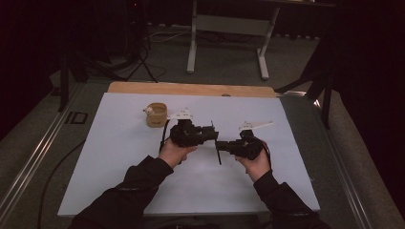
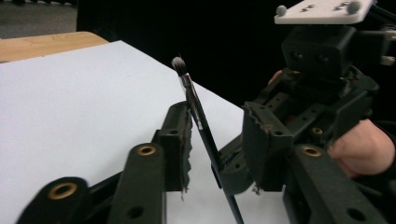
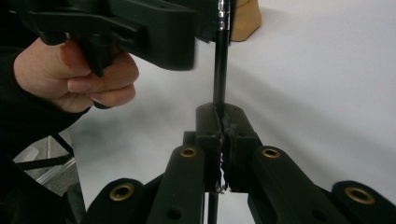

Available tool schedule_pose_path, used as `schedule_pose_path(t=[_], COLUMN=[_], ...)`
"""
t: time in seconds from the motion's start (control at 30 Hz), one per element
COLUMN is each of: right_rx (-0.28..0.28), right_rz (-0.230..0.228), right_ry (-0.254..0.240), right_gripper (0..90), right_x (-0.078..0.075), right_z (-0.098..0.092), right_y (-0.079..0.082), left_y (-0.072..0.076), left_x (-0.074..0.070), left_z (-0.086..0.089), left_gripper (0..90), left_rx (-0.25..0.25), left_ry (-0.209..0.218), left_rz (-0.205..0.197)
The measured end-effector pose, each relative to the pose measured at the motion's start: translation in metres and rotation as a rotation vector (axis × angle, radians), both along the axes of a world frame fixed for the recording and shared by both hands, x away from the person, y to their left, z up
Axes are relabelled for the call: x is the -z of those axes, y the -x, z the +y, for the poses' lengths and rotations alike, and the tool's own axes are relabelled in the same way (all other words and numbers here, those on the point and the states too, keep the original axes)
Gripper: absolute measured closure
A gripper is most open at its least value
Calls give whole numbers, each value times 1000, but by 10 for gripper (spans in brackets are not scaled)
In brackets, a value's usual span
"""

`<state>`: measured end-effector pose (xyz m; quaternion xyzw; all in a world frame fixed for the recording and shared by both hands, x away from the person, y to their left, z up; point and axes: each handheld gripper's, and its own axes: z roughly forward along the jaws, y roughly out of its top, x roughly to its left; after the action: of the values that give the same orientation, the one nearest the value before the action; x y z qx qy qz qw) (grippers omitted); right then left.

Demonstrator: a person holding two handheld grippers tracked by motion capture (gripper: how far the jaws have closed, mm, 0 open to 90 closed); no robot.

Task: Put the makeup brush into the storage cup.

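Note:
A thin black brush [image 1: 218, 156] with a grey bristle tip stands nearly upright over the middle of the white table sheet. My right gripper [image 1: 220, 144] is shut on its handle; in the right gripper view the jaws [image 3: 223, 114] pinch the black stem [image 3: 220, 70]. My left gripper [image 1: 212, 133] comes in from the left at the same spot. In the left gripper view the brush [image 2: 201, 121] leans against one pad, with a clear gap to the other pad, so that gripper [image 2: 217, 121] is open around it.
A tan cup [image 1: 156, 114] with a small white object at its rim stands on the sheet [image 1: 119, 157] behind my left hand, and appears in the right gripper view [image 3: 245, 21]. A wooden board edge [image 1: 191, 88] runs along the back. A white desk frame [image 1: 229, 28] stands beyond.

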<state>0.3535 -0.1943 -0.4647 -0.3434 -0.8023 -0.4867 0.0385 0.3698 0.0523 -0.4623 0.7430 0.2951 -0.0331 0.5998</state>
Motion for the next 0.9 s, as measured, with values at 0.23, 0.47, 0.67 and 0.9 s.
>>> schedule_pose_path(t=[0.23, 0.47, 0.67, 0.9], right_rx=[-1, -5, -19, -38], right_rz=[1, -5, -40, -71], right_ry=[2, 10, 27, 53], right_gripper=[865, 864, 863, 856], right_x=[1, 1, -2, -4], right_z=[-1, 1, 4, 8], right_y=[0, 0, 1, 4], left_y=[-6, -10, -8, -3], left_x=[6, 12, 9, 1], left_z=[-1, 3, 4, 2], left_gripper=[754, 831, 857, 866], left_rx=[-4, 9, 36, 57], left_ry=[34, 89, 107, 43], left_rz=[48, 116, 91, 18])
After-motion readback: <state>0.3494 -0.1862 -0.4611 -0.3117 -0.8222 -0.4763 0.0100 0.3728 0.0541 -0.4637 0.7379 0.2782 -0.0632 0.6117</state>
